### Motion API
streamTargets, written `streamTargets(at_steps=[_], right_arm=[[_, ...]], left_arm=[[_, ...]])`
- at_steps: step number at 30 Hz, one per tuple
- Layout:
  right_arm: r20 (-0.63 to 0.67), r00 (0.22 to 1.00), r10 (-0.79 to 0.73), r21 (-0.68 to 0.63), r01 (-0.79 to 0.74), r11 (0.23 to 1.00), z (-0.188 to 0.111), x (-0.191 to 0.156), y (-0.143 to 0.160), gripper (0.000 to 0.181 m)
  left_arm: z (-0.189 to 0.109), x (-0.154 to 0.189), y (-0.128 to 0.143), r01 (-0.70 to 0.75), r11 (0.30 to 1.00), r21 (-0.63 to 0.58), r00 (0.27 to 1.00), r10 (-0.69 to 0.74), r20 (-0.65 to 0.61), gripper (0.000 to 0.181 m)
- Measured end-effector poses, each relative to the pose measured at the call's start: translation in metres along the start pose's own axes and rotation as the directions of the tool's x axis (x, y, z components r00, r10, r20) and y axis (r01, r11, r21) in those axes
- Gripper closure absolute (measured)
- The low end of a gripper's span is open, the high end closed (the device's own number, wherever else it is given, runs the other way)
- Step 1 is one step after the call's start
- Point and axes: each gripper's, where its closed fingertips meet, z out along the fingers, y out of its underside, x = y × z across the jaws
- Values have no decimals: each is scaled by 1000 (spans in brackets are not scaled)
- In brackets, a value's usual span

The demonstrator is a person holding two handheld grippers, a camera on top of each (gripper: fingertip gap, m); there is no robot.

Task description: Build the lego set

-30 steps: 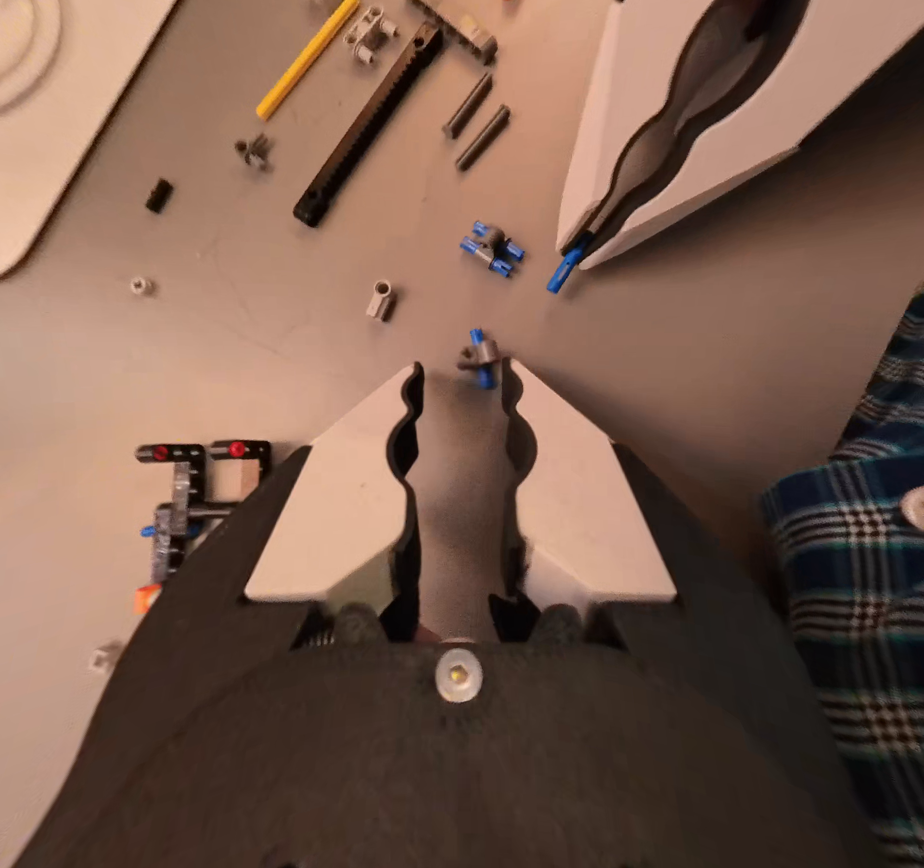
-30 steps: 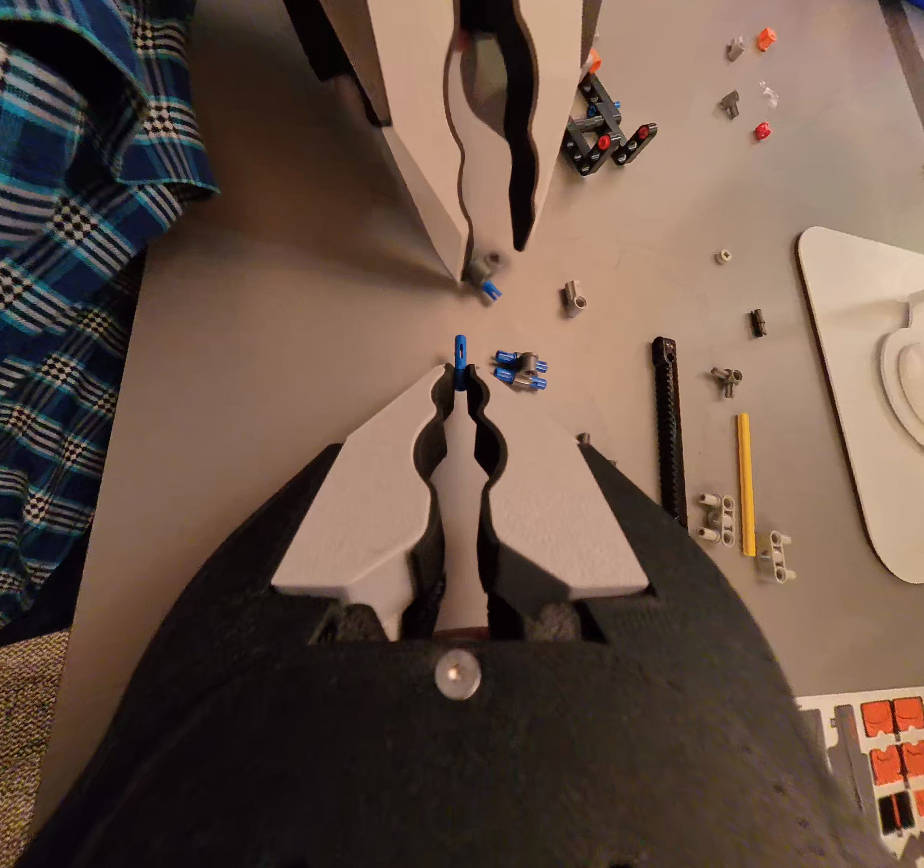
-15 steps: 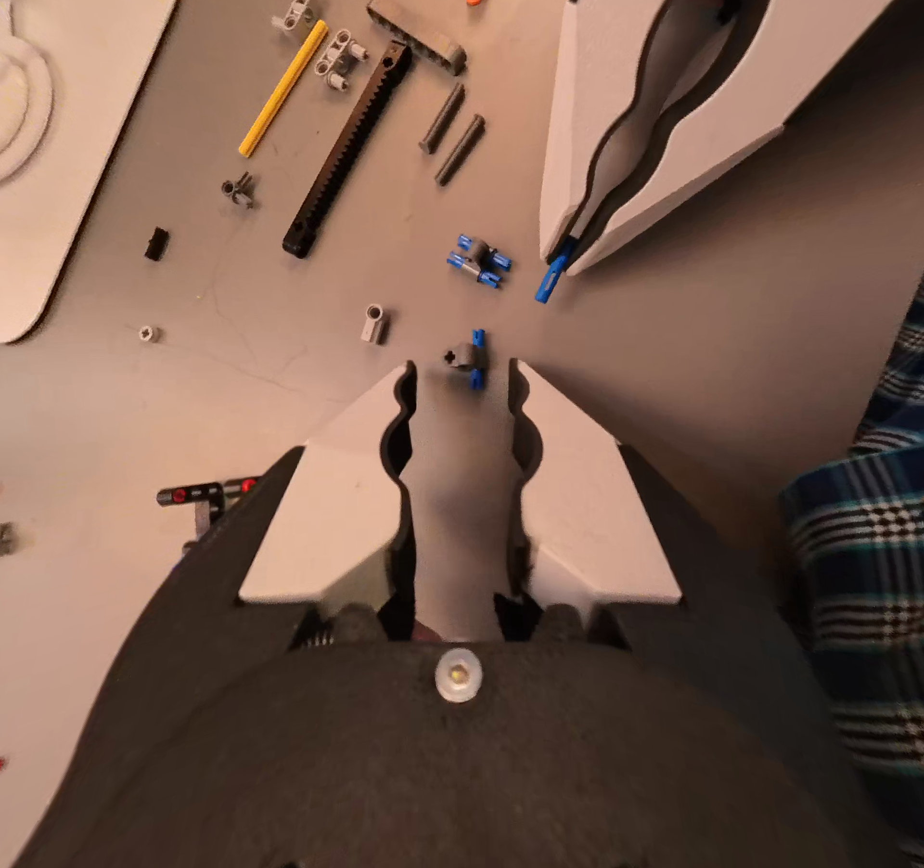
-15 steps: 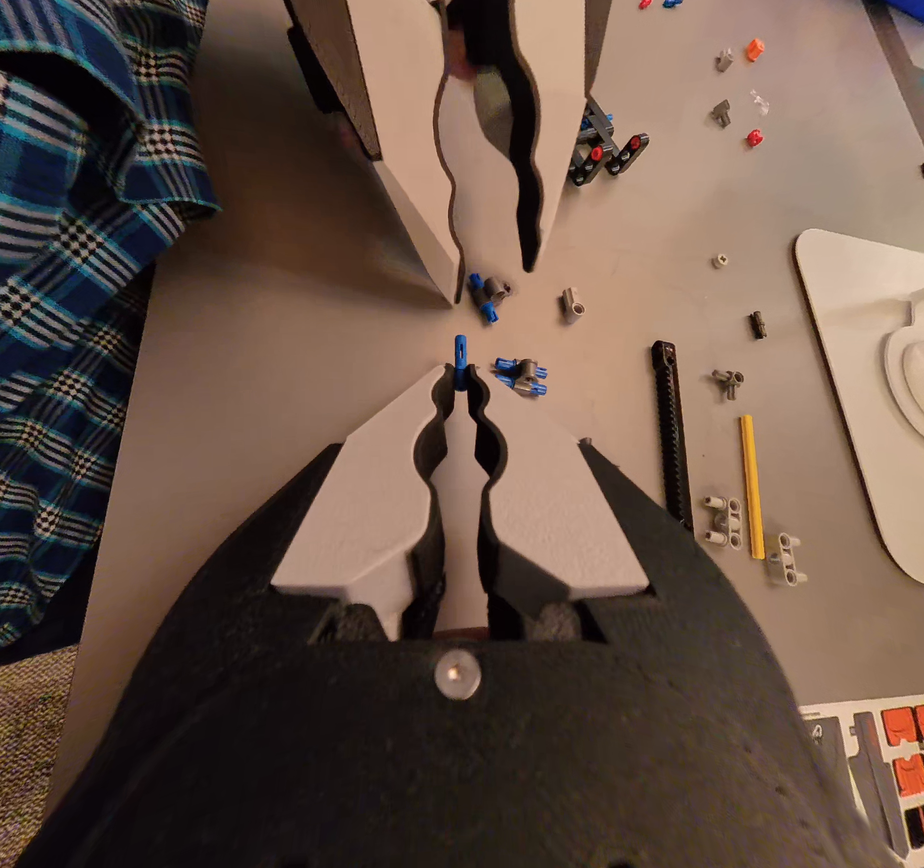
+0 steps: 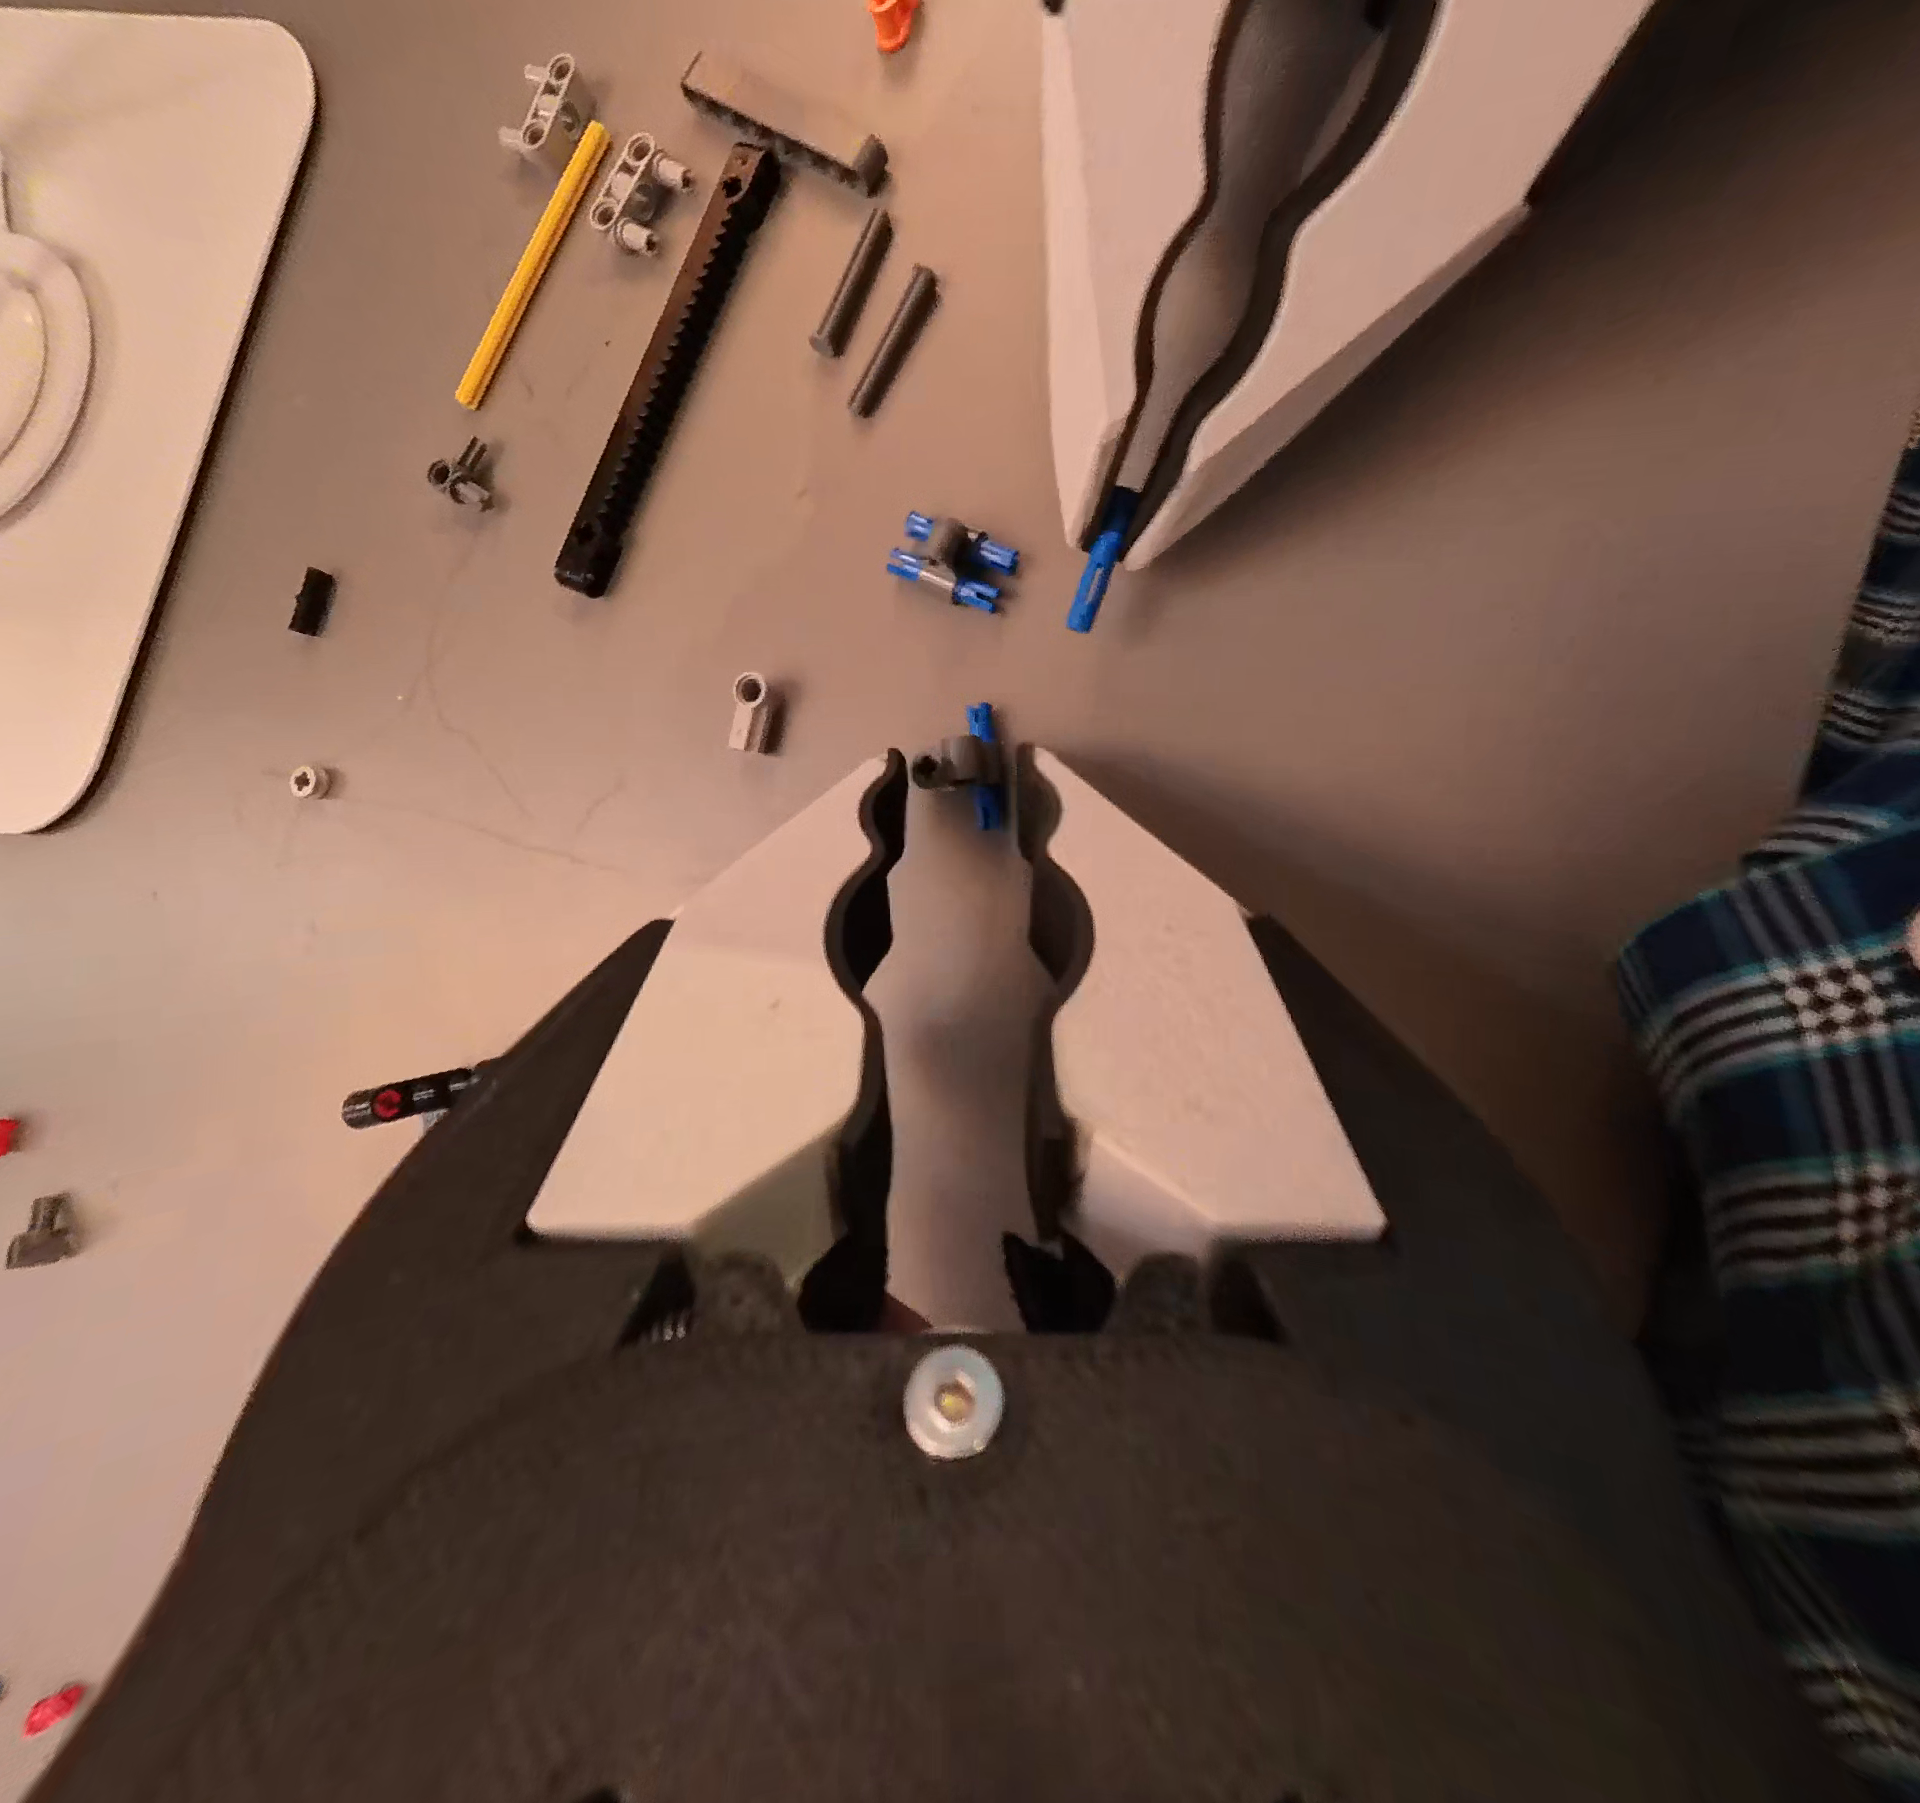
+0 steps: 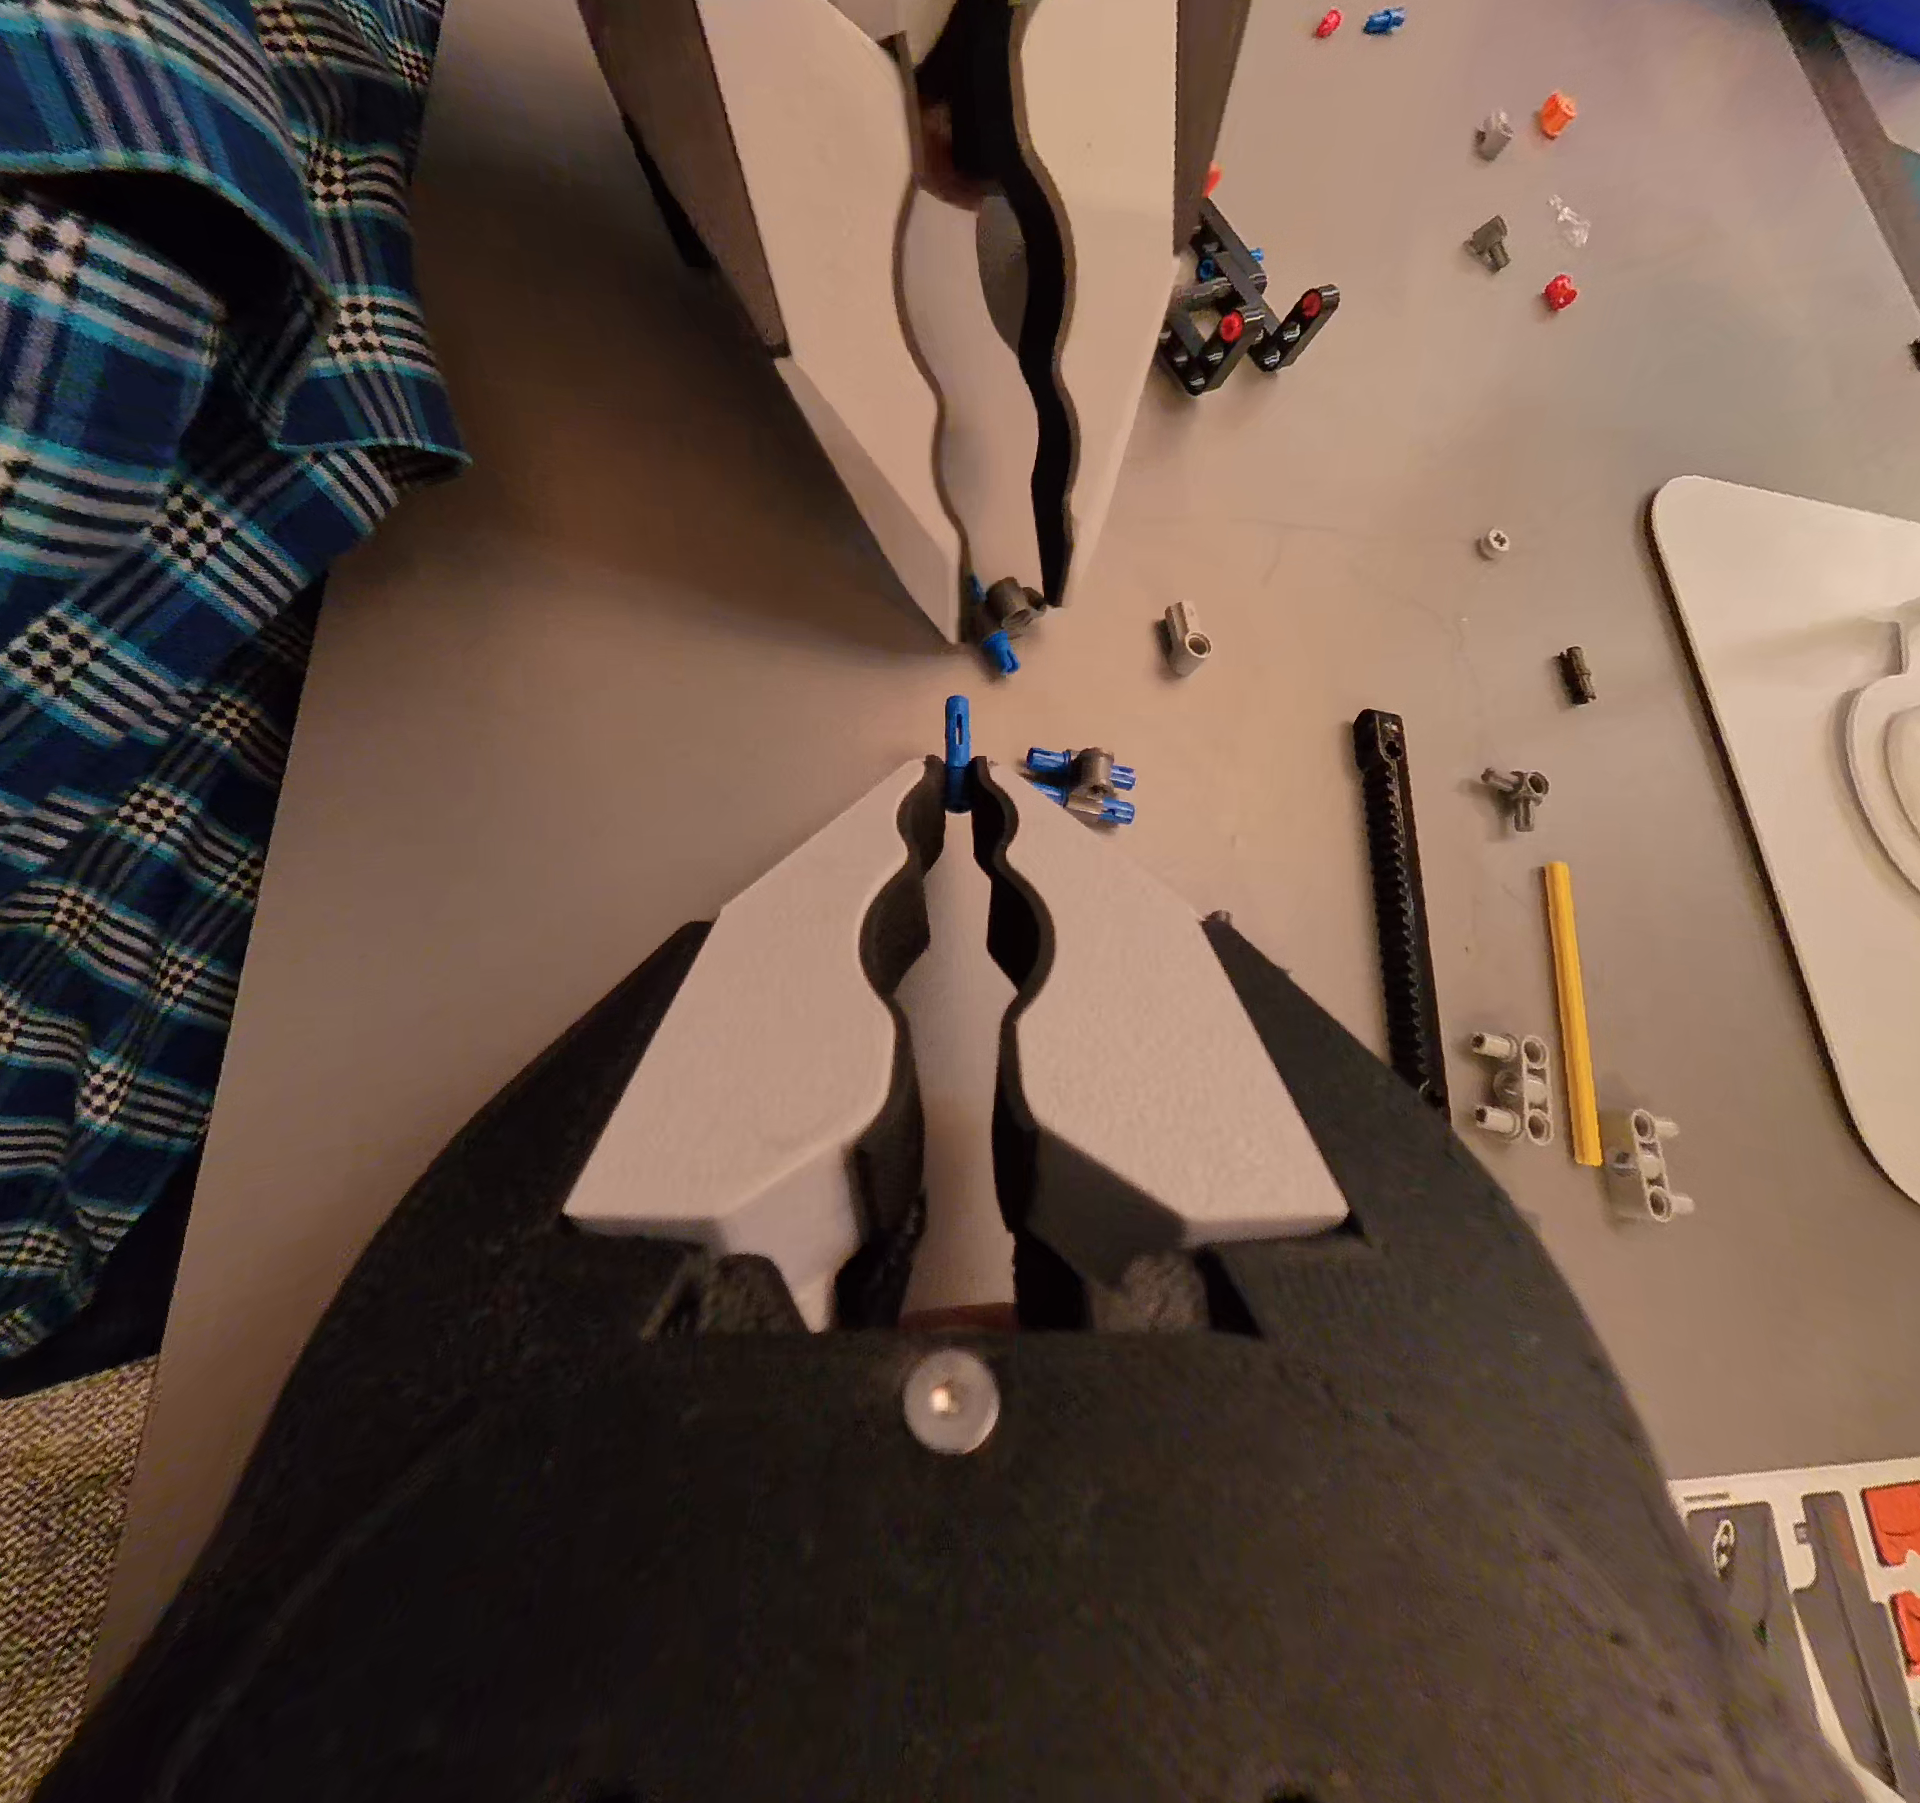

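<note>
My left gripper (image 5: 961,763) is closed on a small grey connector with a blue pin (image 5: 966,766), which sits at table level between the fingertips. It shows from the front in the right wrist view (image 6: 1006,610). My right gripper (image 6: 958,772) is shut on a blue pin (image 6: 956,751) that sticks out past its tips. It points at the left gripper, a short gap away. The right gripper also shows in the left wrist view (image 5: 1108,548), with the blue pin (image 5: 1093,579). A second grey connector with several blue pins (image 5: 951,564) lies between the two grippers.
On the grey table lie a black gear rack (image 5: 670,371), a yellow axle (image 5: 533,262), two dark axles (image 5: 878,309), a light grey connector (image 5: 753,714) and small loose parts. A black beam sub-assembly (image 6: 1236,319) sits behind the left gripper. A white board (image 6: 1818,818) lies at the side. A plaid sleeve (image 6: 156,403) is close by. Left tips and right tips are each some 15 cm from the yellow axle (image 5: 533,262). It turns up in the right wrist view (image 6: 1566,1029) as well.
My left gripper's fingers have narrowed around the grey connector, which turned a little. The right gripper with its blue pin has come slightly closer.
</note>
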Motion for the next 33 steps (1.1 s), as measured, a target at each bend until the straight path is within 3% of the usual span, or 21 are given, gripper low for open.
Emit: streamTargets(at_steps=[4, 8, 17, 23, 33], right_arm=[[5, 1000, 9, 10, -9, 1000, -1, -3, -2, 179], [7, 1000, 6, 16, -6, 1000, 3, -6, -5, 179], [1, 1000, 9, 9, -9, 1000, 2, 1, -4, 179], [-2, 1000, 11, 27, -11, 1000, 2, 4, -7, 179], [38, 999, -35, 5, 35, 999, 11, -7, -5, 180]], left_arm=[[-6, 17, 0, -71, 997, 23, 996, 72, -46, 157], [-8, 11, -4, -14, 998, 62, 1000, 16, -26, 153], [-4, 7, -6, 45, 998, 52, 999, -46, 29, 174], [-6, 16, -7, -109, 992, 71, 994, 110, -8, 175], [-7, 21, -9, -130, 986, 107, 989, 137, -61, 176]])
